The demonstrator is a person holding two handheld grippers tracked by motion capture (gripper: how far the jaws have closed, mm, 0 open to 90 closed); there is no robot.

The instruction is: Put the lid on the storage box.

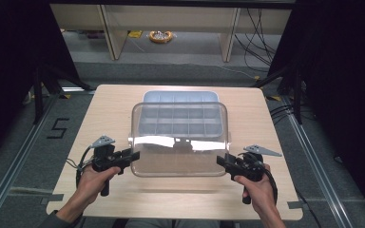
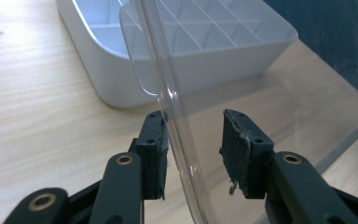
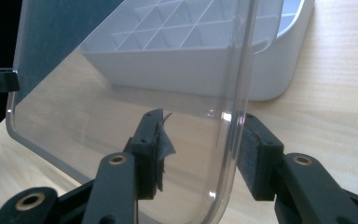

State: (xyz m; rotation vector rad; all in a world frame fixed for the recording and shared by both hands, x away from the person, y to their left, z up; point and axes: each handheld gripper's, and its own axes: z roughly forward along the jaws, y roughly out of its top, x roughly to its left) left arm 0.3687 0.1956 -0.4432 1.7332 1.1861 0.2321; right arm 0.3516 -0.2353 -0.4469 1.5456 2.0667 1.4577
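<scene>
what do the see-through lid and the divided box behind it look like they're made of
Lid: apparently clear glossy plastic; the box grid shows through it and a bright glare band crosses it.
Divided box: likely moulded plastic, pale grey-white, smooth, with thin partition walls and rounded corners.

Black Tools, Grey Plates, Brass Pins

We see the left hand-held gripper (image 1: 132,156) and the right hand-held gripper (image 1: 221,160) built alike: black bodies with black pistol handles, each topped by a grey three-cornered plate. Thin cables trail from the left one; a thicker black cable loops from the right. Up close, the black jaw arms carry brass-coloured pivot pins and small screw holes. The dark pads (image 2: 242,156) look worn and frayed at the edges. A dark sleeve (image 1: 52,221) covers the left forearm.
</scene>
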